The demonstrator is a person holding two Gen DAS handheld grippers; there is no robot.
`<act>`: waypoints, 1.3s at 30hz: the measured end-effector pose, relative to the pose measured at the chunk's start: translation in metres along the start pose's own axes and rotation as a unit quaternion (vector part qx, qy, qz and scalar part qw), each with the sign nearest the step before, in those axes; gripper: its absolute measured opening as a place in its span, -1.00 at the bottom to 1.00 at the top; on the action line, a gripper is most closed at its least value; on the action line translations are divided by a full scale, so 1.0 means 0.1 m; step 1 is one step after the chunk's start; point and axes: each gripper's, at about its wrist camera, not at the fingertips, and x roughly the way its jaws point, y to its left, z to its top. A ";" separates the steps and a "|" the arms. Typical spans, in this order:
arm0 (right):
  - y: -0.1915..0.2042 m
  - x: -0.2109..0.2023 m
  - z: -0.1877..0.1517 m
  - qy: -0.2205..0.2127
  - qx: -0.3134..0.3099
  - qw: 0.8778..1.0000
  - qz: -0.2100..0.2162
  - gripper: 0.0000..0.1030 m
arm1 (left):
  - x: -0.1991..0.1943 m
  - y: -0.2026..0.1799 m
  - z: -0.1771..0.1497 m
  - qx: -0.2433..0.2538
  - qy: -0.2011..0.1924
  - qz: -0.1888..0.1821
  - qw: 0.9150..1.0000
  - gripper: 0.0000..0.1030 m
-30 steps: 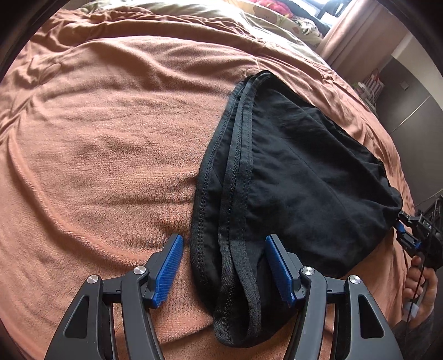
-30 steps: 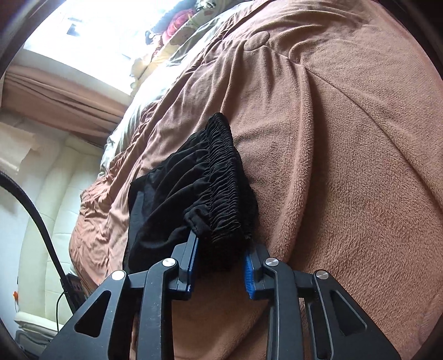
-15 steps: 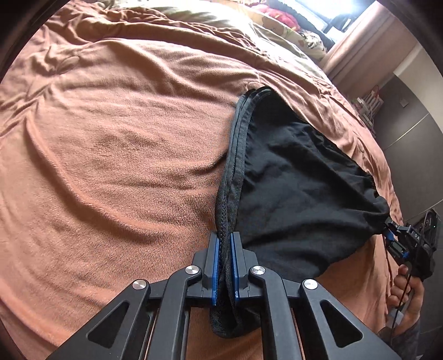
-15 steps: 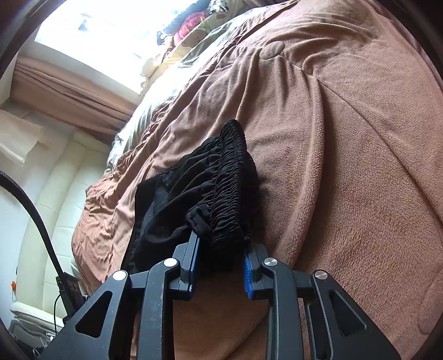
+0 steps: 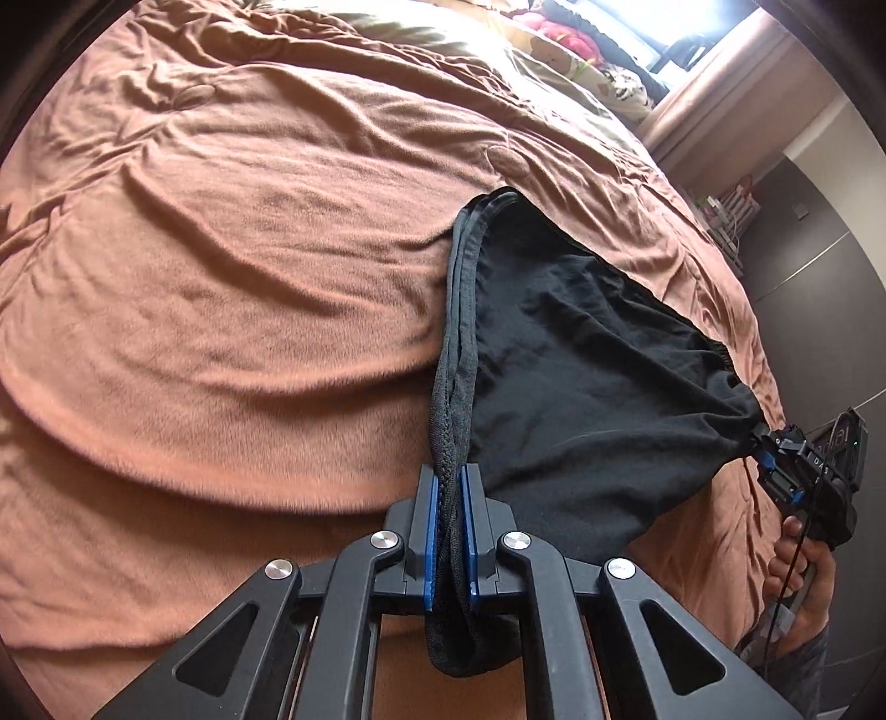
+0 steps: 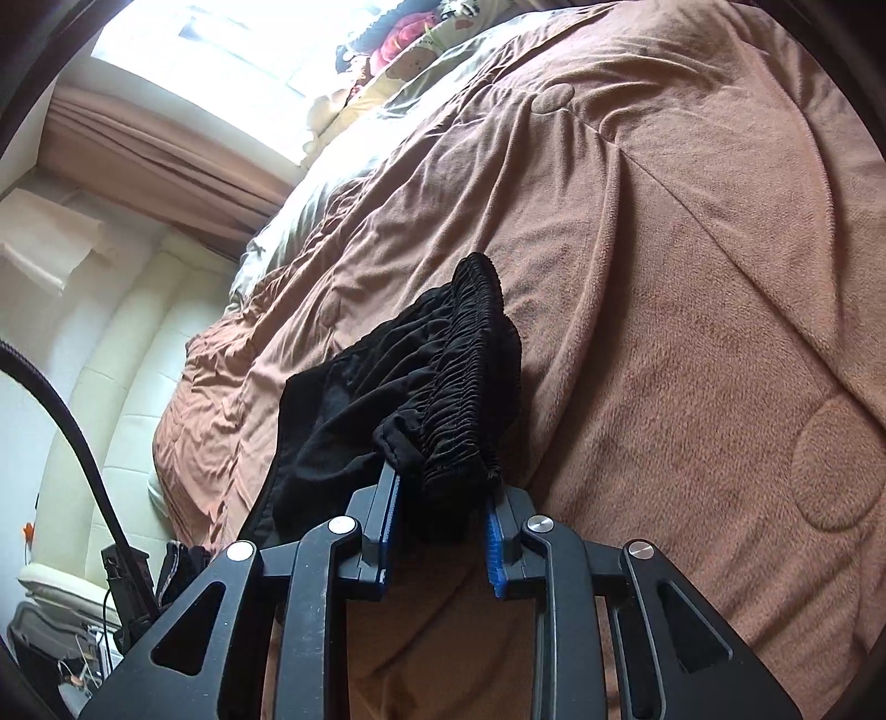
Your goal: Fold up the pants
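1. Pants (image 5: pixel 581 387), black and already doubled over, are seen partly lifted above a bed covered by a brown fleece blanket (image 5: pixel 249 266).
2. In the left wrist view, the left gripper (image 5: pixel 449 531) is seen clenched on the stitched hem edges of the pants, the blue-padded fingers (image 5: pixel 429 537) being pressed against the fabric from both sides; a short loop of hem hangs below them.
3. From that grip the hem edges run away from the camera to a far corner that rests on the blanket.
4. The black cloth is spread rightward in a taut triangle towards the right gripper (image 5: pixel 772 465), which is seen at the right edge of this view, held by a hand (image 5: pixel 797 559).
5. In the right wrist view, the gathered elastic waistband (image 6: pixel 459 382) is bunched between the fingers (image 6: pixel 387 526) of the right gripper (image 6: pixel 440 531), which is closed on it though the two pads remain apart around the thick bundle.
6. The rest of the pants (image 6: pixel 343 421) is seen falling leftward from the waistband, above the blanket (image 6: pixel 692 332).
7. Beige curtains (image 6: pixel 138 149) under a bright window and patterned pillows (image 6: pixel 410 33) are seen at the far end of the bed.
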 end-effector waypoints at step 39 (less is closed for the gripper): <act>-0.02 -1.04 -0.90 0.043 -0.070 0.996 -0.045 -0.42 | -0.56 0.10 -1.73 -0.059 -0.028 -0.068 0.996 -0.81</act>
